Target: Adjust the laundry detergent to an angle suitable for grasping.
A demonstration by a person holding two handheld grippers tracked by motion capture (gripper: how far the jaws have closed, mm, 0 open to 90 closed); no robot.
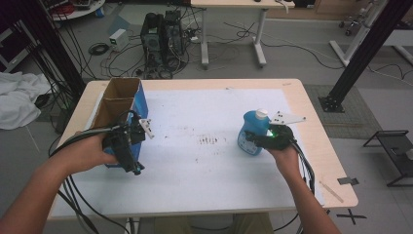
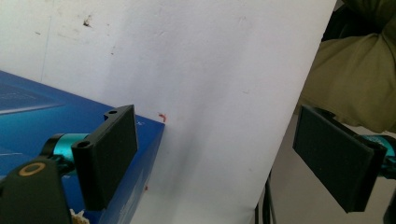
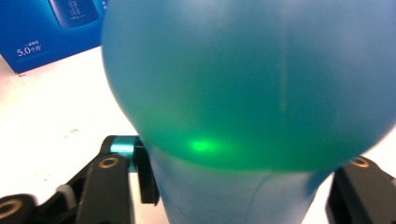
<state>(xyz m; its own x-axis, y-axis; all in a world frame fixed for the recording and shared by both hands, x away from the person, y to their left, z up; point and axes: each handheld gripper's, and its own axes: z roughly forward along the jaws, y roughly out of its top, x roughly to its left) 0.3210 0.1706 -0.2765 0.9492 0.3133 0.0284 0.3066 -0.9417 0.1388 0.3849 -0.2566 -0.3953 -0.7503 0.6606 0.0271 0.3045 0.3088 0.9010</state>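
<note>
Two forearms reach in from the near edge of a pale wooden table (image 1: 319, 141) covered with a white sheet marked by small brown stains, each hand gripping a black two-jaw gripper with trailing cables.

At left, the left gripper (image 1: 138, 168) sits against the near end of a tall blue cardboard box (image 1: 138, 102) that stands open-topped on the sheet, its brown inner flaps showing. In the left gripper view the two black jaws stand spread wide: one pad lies alongside the blue box's corner (image 2: 140, 135), the other hangs past the sheet's edge, and only the white surface lies between them.

At right, the right gripper (image 1: 253, 141) has its jaws pressed onto a rounded, translucent blue plastic bottle (image 1: 253, 130) with a white cap, which stands upright on the sheet's right half, well apart from the box. In the right gripper view the bottle's narrower lower body (image 3: 233, 196) sits between the jaws, one pad against its side, and a green light glows on the plastic. The grey three-cornered plate tops this gripper.
</note>
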